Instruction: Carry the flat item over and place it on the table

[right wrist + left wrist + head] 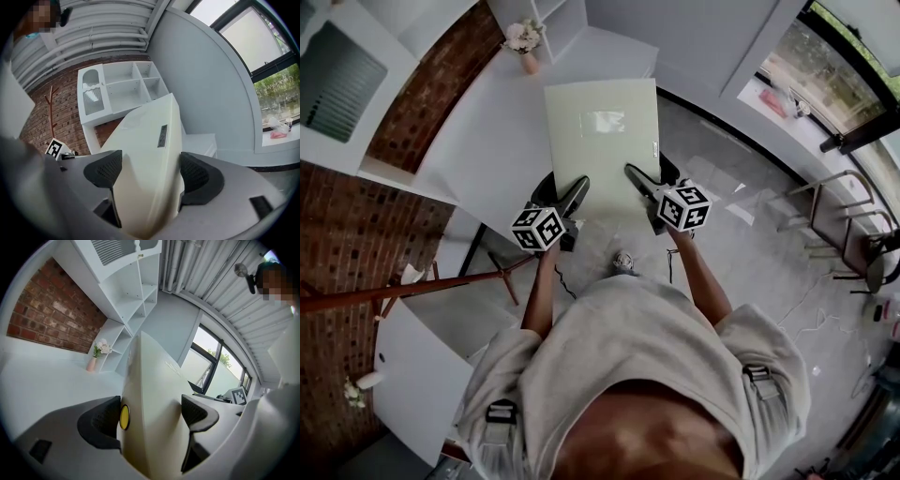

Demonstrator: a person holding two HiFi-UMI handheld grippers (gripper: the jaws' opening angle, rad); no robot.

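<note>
The cream panel [602, 141] is being clamped by left gripper [575, 195] and right gripper [640, 178] over the table [487, 136]; level lowering is advised.

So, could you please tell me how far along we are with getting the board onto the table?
Done: the pick-up and most of the carry. The left gripper and right gripper are each shut on the near edge of the cream board, whose far part already reaches over the white table. In hand: positioning it. Left: laying it flat and opening the jaws. I cannot tell whether it touches the tabletop yet.
</note>
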